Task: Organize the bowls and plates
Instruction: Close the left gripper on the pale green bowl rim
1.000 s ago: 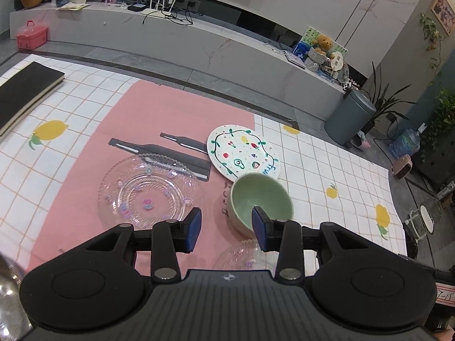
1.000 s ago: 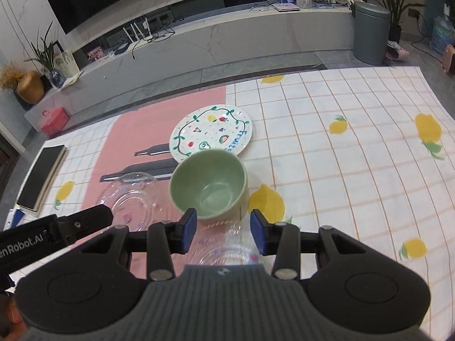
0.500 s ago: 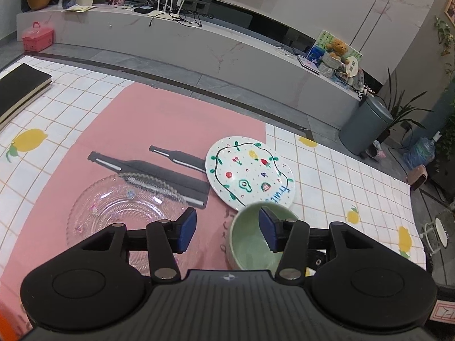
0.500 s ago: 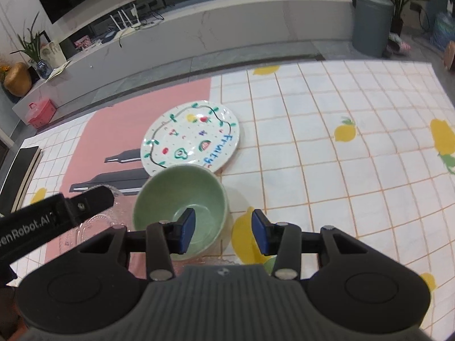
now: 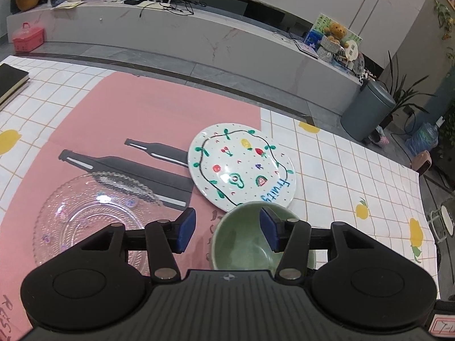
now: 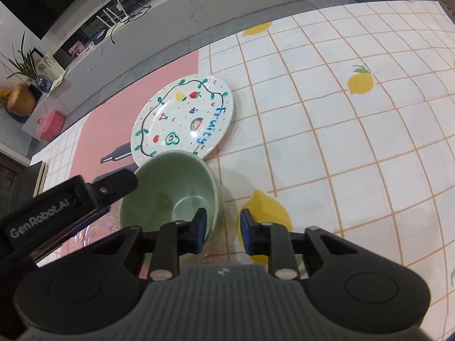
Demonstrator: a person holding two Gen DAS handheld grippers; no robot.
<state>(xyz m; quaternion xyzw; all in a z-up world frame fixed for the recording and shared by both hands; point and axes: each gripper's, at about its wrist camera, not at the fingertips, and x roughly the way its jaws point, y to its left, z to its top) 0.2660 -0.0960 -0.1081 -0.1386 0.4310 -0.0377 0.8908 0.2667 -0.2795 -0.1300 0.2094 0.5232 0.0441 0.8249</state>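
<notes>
A green bowl (image 5: 244,241) stands on the table just in front of both grippers; it also shows in the right wrist view (image 6: 170,190). My left gripper (image 5: 226,231) is open, its jaws astride the bowl's left rim. My right gripper (image 6: 221,231) is open, its jaws astride the bowl's right rim. A white plate with painted fruit (image 5: 241,167) lies flat just behind the bowl, also seen in the right wrist view (image 6: 183,118). A clear glass plate (image 5: 91,216) lies on the pink mat to the left.
The table carries a chequered lemon cloth (image 6: 327,119) and a pink mat with black bottle prints (image 5: 136,119). A black book (image 5: 8,81) lies at the far left edge. A clear glass dish (image 6: 98,228) shows partly under the left gripper.
Both grippers have moved forward and down onto the green bowl, which now sits closer and larger. The right gripper's jaws now straddle its right rim, the left gripper's its left rim.
</notes>
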